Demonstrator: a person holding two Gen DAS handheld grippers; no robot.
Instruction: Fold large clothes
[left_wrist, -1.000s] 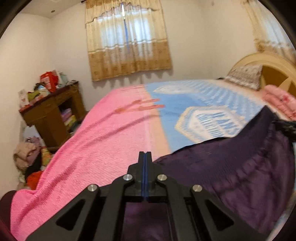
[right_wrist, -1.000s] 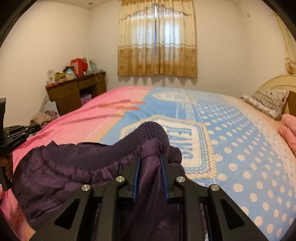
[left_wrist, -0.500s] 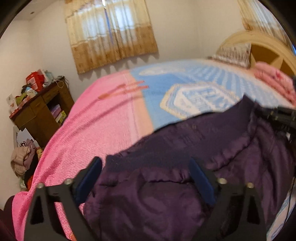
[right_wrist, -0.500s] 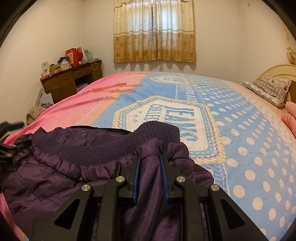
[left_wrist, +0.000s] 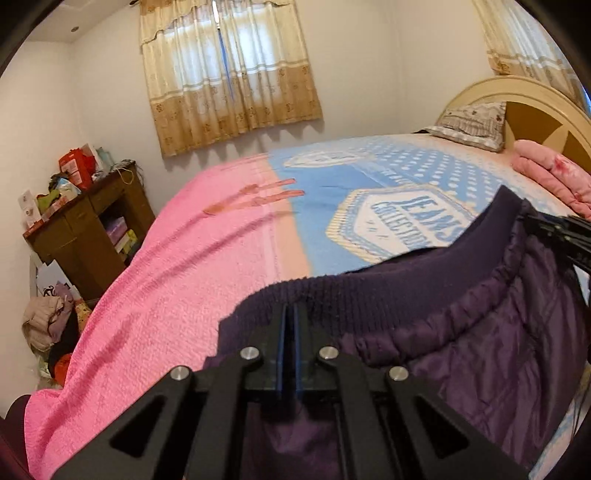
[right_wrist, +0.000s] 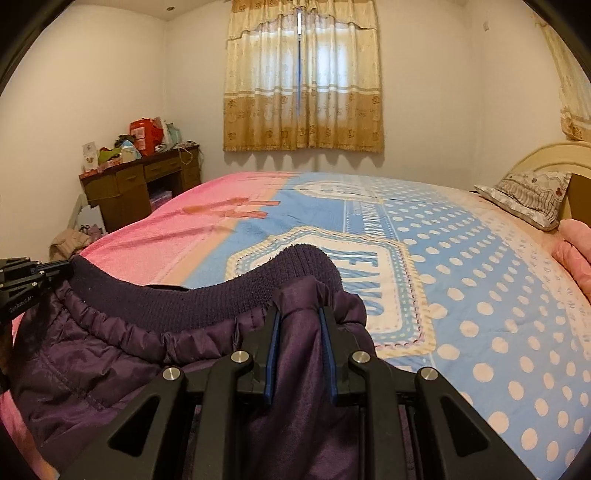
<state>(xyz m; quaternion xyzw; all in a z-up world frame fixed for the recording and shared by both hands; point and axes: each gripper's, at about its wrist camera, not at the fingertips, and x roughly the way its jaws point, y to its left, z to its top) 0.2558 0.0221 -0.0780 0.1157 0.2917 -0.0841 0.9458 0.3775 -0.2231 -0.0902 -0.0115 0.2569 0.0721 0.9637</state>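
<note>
A dark purple padded jacket (left_wrist: 480, 354) with a ribbed knit hem (left_wrist: 424, 291) lies over the near edge of the bed, stretched between my two grippers. My left gripper (left_wrist: 290, 314) is shut on the ribbed hem at its left end. My right gripper (right_wrist: 298, 314) is shut on a bunched fold of the jacket (right_wrist: 110, 354) at the hem's right end. Each gripper shows at the edge of the other's view: the right gripper (left_wrist: 561, 236) and the left gripper (right_wrist: 26, 284).
The bed carries a pink and blue dotted blanket (right_wrist: 461, 280). A grey pillow (right_wrist: 528, 195) and folded pink bedding (left_wrist: 550, 177) lie by the headboard. A brown desk (right_wrist: 136, 184) with clutter stands at the left wall, with clothes piled on the floor (left_wrist: 48, 325).
My left gripper was shut a second ago, opened wide over the jacket half a second ago, and is now shut on the ribbed hem. The right gripper kept its hold throughout.
</note>
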